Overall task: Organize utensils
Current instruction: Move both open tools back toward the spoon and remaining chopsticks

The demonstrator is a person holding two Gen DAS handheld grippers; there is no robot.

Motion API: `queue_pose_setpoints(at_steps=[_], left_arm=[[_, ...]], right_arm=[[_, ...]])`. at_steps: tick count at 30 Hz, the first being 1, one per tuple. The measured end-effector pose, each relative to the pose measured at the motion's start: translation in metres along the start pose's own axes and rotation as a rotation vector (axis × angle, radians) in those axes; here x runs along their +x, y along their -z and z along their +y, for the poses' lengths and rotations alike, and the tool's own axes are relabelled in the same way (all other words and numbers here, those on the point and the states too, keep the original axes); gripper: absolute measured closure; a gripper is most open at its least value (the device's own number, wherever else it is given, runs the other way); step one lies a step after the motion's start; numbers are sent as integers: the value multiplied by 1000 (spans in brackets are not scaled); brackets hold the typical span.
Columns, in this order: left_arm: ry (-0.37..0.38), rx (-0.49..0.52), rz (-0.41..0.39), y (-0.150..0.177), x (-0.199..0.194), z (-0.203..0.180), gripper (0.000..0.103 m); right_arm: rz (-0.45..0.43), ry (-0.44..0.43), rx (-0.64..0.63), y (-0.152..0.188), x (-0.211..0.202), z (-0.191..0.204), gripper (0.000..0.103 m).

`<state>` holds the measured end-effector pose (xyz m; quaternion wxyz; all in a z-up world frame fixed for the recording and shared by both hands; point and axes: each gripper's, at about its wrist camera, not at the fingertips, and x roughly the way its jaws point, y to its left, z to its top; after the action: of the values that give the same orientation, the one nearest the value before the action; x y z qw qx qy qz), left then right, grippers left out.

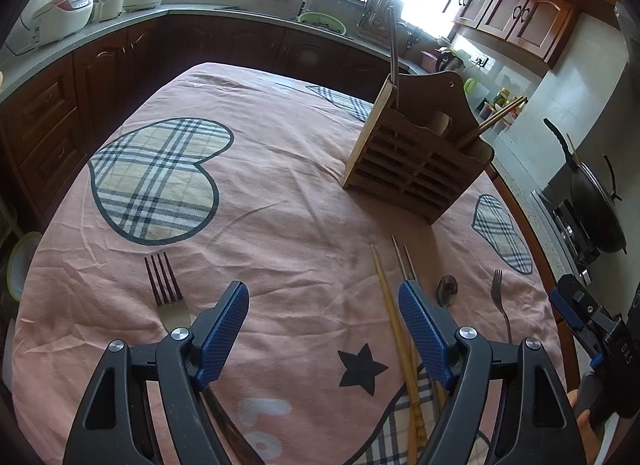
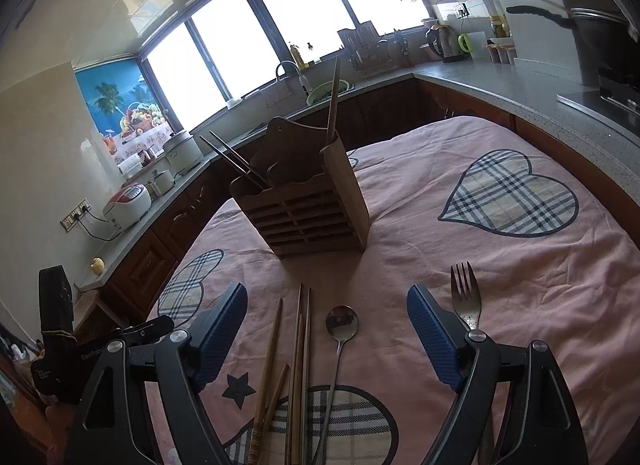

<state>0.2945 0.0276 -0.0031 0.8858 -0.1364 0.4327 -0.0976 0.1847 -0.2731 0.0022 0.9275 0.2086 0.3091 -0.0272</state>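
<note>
A wooden utensil holder [image 1: 416, 161] stands on the pink tablecloth, holding chopsticks; it also shows in the right wrist view [image 2: 316, 209]. My left gripper [image 1: 324, 325] is open and empty above the cloth; a fork [image 1: 166, 289] lies by its left finger and wooden chopsticks [image 1: 390, 309] by its right finger. A spoon [image 1: 447, 289] and a second fork [image 1: 500, 301] lie further right. My right gripper [image 2: 328, 329] is open and empty, low over the spoon [image 2: 341, 325], with chopsticks [image 2: 296, 353] left of it and a fork [image 2: 466, 301] by its right finger.
The pink tablecloth [image 1: 280, 201] with plaid hearts covers the table. Kitchen counters [image 2: 500, 85] with a rice cooker [image 1: 60, 21], a sink, a kettle [image 2: 442, 41] and a wok on the stove [image 1: 592, 201] surround it. The right gripper's body [image 1: 588, 321] shows at the left view's right edge.
</note>
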Motion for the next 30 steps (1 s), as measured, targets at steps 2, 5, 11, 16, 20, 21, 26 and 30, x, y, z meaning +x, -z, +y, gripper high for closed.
queue_pose_setpoints(at_steps=[2,5,11,16,20,21,26,30], left_arm=[[-1,9,16,-1,9,-4,26],[-5,24,35,-3,19,-9,26],[-14,66,79,-8,44,-24,26],[-28,115,119,-13,72,-39,27],[-33,141,147,-17,96,-50,28],[-38,147,151,-18,103,-51,28],[-80,181,187,-19,132,-54,52],[-61,236,190,-19,133,-54,69]], right_arm=[[14,3,-2,1,4,-1,19],[37,6,-11,2,12,-1,19],[91,1,-27,3,29,-1,19],[126,2,-39,2,43,-2,24],[165,1,-38,-1,57,-5,52],[174,1,-39,-1,61,-4,55],[212,-8,-62,-4,78,-1,64],[246,-24,-90,-7,94,7,67]])
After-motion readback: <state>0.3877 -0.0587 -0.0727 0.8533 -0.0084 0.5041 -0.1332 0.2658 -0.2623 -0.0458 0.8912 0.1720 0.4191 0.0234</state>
